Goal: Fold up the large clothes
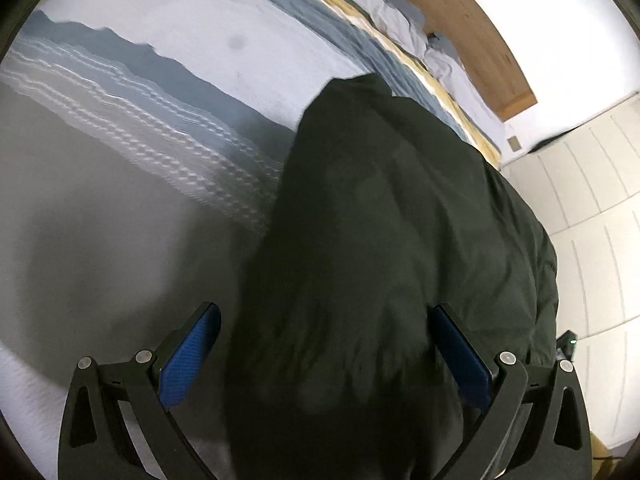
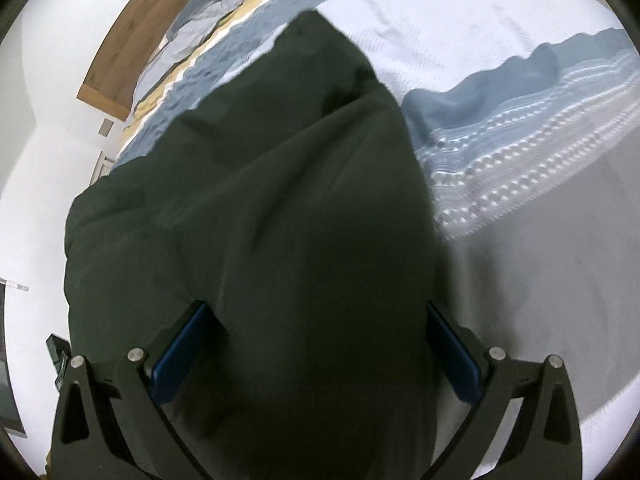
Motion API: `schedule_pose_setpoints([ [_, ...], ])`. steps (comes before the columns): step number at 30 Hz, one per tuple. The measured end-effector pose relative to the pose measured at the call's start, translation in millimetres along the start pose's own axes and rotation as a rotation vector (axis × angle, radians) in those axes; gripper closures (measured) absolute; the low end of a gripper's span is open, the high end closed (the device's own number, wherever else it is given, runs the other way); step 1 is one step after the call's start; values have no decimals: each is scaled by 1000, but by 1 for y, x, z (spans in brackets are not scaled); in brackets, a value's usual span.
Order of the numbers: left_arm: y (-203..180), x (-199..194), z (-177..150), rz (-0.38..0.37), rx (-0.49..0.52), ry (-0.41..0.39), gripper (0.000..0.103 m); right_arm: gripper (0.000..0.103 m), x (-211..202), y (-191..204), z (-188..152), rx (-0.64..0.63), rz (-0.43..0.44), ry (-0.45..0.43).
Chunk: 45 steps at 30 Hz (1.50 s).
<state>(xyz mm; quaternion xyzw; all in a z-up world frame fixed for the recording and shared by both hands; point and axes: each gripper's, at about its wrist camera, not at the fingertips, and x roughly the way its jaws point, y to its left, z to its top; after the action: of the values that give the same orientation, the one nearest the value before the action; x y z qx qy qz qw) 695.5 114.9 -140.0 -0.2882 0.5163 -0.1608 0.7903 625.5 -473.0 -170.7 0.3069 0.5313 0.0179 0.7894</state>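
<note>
A large dark green garment [image 1: 392, 216] lies bunched on the bed and runs back between the fingers of both grippers. My left gripper [image 1: 326, 356] is open, its blue pads [image 1: 188, 360] set wide apart; the cloth fills most of the gap and a strip of space shows beside the left pad. In the right wrist view the same garment [image 2: 280, 200] fills the whole gap of my right gripper [image 2: 316, 352], which is also open wide, blue pads [image 2: 180, 356] at either side of the cloth. The cloth hides whatever is under it near both grippers.
The bed carries a white, blue and yellow striped cover [image 1: 168, 80] with pillows [image 1: 400, 20] along a wooden headboard [image 1: 472, 20]. A white panelled wall or wardrobe [image 1: 592, 208] stands beside the bed. A small dark device [image 2: 58, 354] sits low at the left.
</note>
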Motion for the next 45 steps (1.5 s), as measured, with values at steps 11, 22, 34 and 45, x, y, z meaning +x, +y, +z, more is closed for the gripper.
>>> schedule_pose_setpoints([
  [11,5,51,-6,-132,-23,115,1,0,52,-5,14,-25,151,80],
  [22,-4,61,-31,-228,-119,101,9,0,65,-4,-8,-37,233,44],
  [34,-60,17,-58,-300,-208,-29,83,77,48,35,-31,-37,320,45],
  [45,-75,-64,-75,-414,-250,-103,87,83,-8,84,-47,-31,349,5],
])
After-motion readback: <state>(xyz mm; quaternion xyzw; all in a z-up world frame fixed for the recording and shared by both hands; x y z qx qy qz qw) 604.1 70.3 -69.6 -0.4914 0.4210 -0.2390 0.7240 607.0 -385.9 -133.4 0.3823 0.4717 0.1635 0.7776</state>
